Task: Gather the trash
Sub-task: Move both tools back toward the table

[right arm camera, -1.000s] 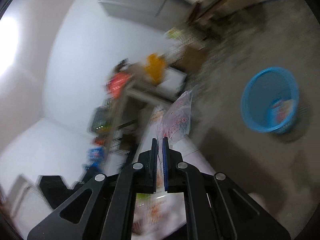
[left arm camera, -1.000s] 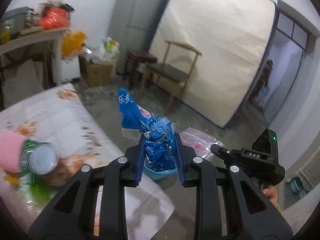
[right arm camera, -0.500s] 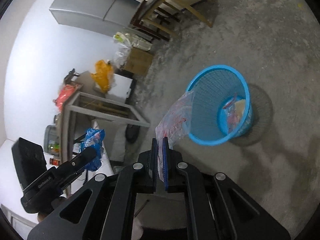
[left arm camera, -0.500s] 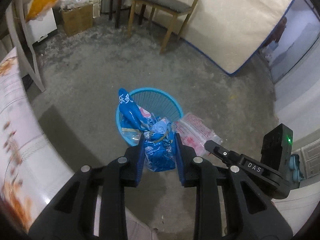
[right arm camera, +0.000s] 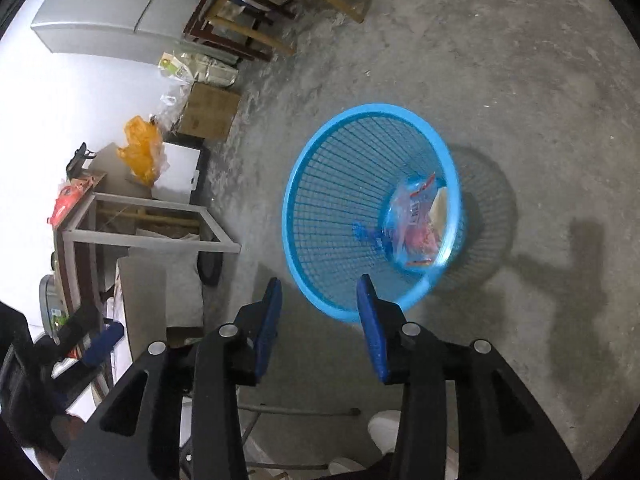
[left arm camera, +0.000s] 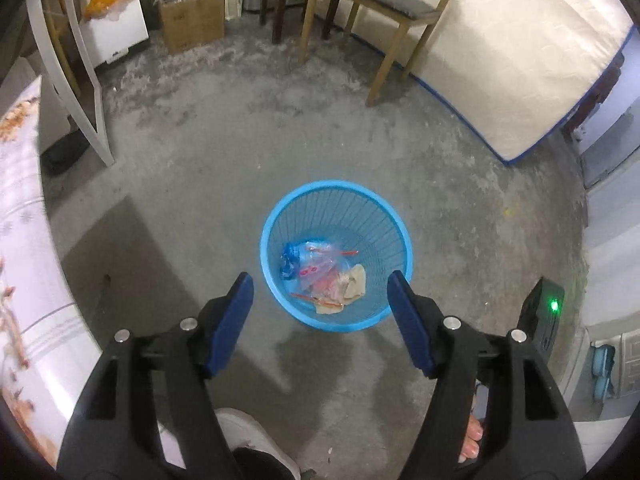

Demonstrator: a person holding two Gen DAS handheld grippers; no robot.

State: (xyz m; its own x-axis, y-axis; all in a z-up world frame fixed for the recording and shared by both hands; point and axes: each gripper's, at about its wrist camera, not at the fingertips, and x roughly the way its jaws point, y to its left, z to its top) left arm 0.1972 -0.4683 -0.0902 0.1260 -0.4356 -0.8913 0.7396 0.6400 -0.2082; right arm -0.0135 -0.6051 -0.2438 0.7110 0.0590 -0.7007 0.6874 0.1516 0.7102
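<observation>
Left tool (left arm camera: 320, 284) agape, wrappers (left arm camera: 320, 276) inside blue basket (left arm camera: 394, 220)

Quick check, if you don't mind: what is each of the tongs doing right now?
Left tongs: open, holding nothing, above the blue basket.
Right tongs: open, holding nothing, beside the same basket.

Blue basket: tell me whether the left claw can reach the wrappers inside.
Probably yes. The left claw hangs open above the blue basket, whose mouth is uncovered; the wrappers lie exposed at the bottom, deep inside.
</observation>
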